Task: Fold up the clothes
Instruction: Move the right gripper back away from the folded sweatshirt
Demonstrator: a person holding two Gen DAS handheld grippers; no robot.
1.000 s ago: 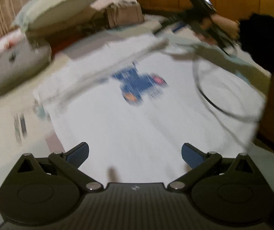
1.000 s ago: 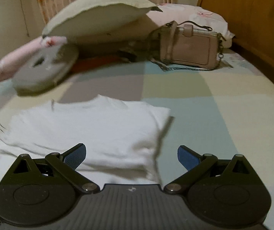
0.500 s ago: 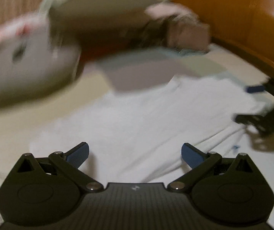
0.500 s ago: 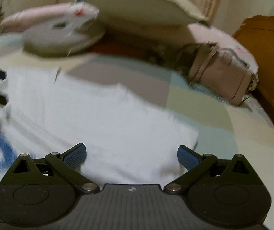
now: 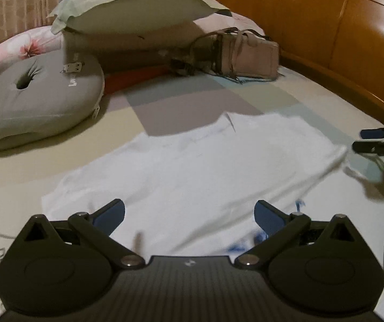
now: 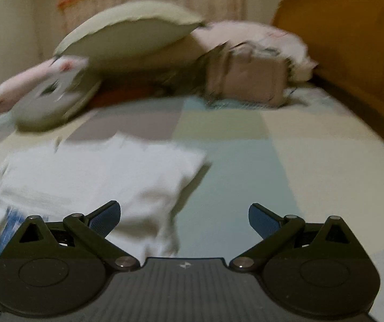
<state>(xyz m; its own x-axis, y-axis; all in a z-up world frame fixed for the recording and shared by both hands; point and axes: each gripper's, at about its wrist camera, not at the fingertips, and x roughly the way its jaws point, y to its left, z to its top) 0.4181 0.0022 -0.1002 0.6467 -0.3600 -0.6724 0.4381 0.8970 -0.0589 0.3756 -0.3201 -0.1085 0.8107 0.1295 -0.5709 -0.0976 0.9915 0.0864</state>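
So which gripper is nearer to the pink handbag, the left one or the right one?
Hard to tell. The left gripper hangs over the white shirt; the right gripper is at the shirt's right edge. The handbag lies far ahead of both.

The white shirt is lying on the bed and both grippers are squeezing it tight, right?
Not quite. The white shirt does lie on the bed, but neither gripper squeezes it: the left gripper and right gripper are both open, fingers spread apart, as each wrist view shows.

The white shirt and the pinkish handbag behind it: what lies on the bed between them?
Nothing lies there. In the left wrist view, only bare patchwork bedsheet separates the white shirt from the handbag.
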